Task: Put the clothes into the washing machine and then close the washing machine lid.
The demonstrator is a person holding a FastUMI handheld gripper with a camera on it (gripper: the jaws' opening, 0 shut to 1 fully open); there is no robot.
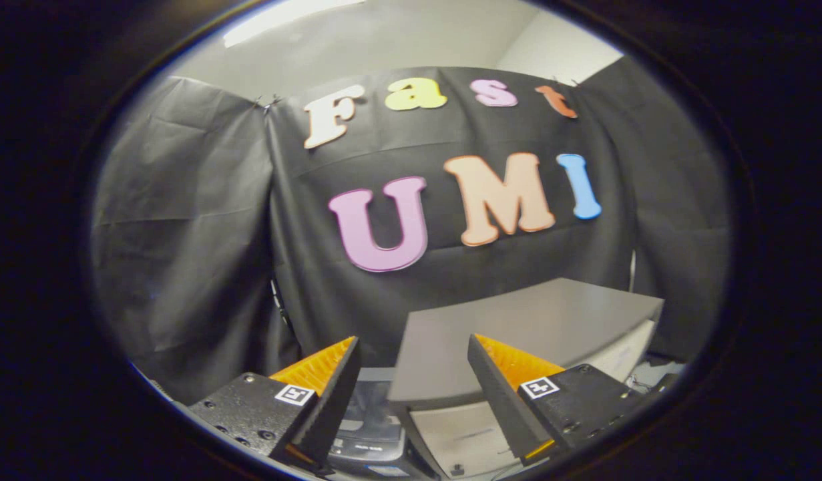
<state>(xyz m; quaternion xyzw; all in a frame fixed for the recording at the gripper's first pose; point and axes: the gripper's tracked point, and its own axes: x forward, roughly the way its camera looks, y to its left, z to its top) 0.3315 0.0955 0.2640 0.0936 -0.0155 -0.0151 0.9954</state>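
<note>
Gripper (414, 381) spread wide, nothing between the fingers, nothing held. Aimed fairly high, mostly at the black cloth wall (183, 220) of the booth. Washing machine (451, 427) sitting low, just ahead of the fingers and showing in the gap between them, with its grey lid (537, 327) raised up beyond the right finger, so still open. Dark control panel or tub edge peeking low by the left finger, probably, but too squashed by the fisheye to call.

No clothes anywhere here, so can't say whether already loaded or still waiting somewhere below. Going by the open lid, closing step not done yet.

For doing it well: tip down first and check the drum before touching anything. If loaded, come over the raised lid's top edge and push it down with a flat finger, slow, no pinching needed. If not, grab the garment by a bunched fold, not a loose corner.

Count: one gripper, two fingers, one machine, one lid, zero garments.
</note>
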